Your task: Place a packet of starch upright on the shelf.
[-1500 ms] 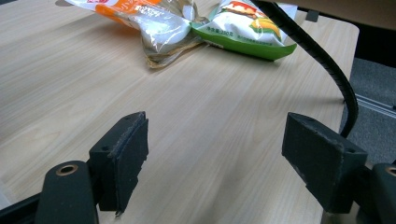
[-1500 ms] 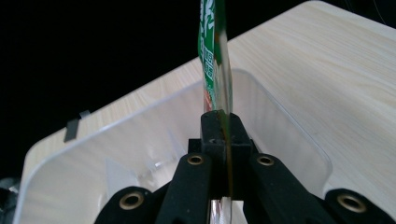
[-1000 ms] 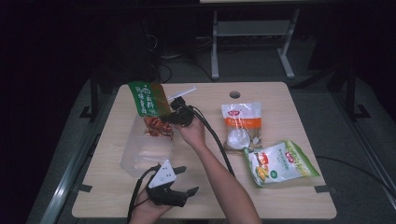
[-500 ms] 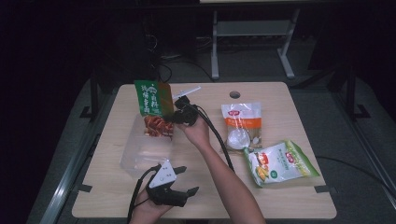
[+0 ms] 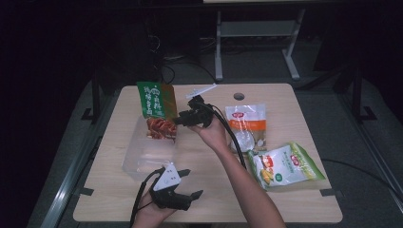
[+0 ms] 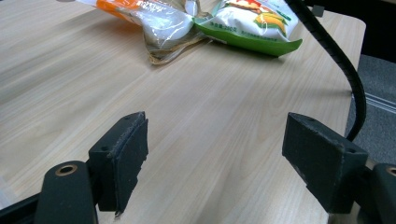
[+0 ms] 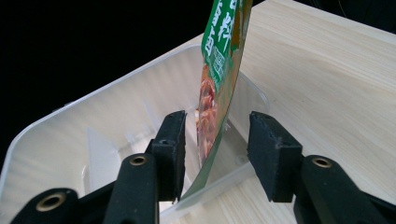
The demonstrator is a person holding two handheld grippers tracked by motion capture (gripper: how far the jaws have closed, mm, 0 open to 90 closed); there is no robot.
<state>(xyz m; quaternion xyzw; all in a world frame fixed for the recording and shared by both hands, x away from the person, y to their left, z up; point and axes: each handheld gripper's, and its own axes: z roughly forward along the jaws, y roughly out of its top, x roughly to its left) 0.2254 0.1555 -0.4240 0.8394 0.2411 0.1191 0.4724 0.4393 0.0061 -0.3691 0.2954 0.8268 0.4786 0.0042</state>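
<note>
Green snack pouch (image 5: 157, 100) standing on edge inside the clear plastic tub (image 5: 142, 156), at the tub's far end, printed face red and orange low down, green with white script above. Seen from the right gripper view as a thin upright sheet (image 7: 219, 88) between the two black jaws, leaning slightly, touched by neither pad. Right gripper (image 5: 183, 118) held just right of the tub's far end, pointing at the pouch, jaws part-way apart and just now opening, pouch in the gap but free of both pads (image 7: 173, 149). Left gripper (image 5: 187, 183) resting low just beyond the tub's near corner, jaws spread wide with nothing but bare wooden table (image 6: 196, 116) between them, grey three-cornered plate on top, cable trailing back toward the person's hand. Well to the right of the tub, a white and orange bag (image 5: 246, 124) lying flat, and nearer the table's front edge a green and yellow corn bag (image 5: 285, 166), the two touching at their corners. Black cable of the right gripper running across the white bag's left edge.
</note>
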